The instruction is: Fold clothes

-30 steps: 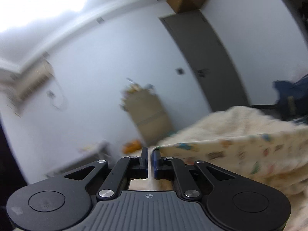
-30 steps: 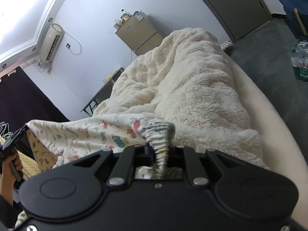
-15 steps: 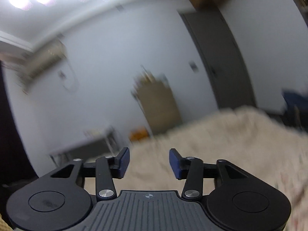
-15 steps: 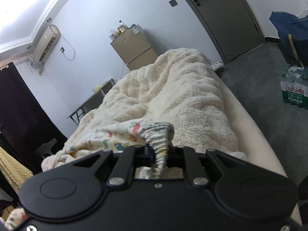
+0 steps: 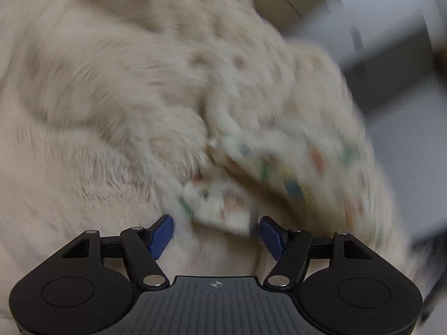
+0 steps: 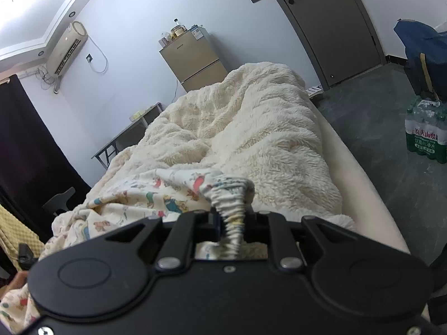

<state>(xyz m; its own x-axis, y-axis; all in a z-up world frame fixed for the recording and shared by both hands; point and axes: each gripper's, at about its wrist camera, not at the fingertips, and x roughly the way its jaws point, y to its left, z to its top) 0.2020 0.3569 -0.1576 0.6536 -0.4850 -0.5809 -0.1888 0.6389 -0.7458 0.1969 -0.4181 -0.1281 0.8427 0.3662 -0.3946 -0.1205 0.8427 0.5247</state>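
While the right gripper (image 6: 230,223) is clenched on a bunched, elasticated edge of the cream cartoon-print cotton garment (image 6: 145,198), the rest of that garment trails off to the gripper's left and lies crumpled on the fluffy cream fleece blanket (image 6: 251,128) covering the bed (image 6: 360,178). The left gripper (image 5: 216,236) is released, its blue-padded fingers (image 5: 162,234) spread wide and holding nothing. Just ahead of it, through heavy blur, a loose corner of the same printed garment (image 5: 223,206) lies on the blanket (image 5: 97,97), between the spread tips and slightly beyond them. Far ahead of the right gripper stand a gold two-door fridge (image 6: 195,61) and a grey door (image 6: 329,22); off to its right, a shrink-wrapped pack of water bottles (image 6: 426,131) sits on the dark floor.
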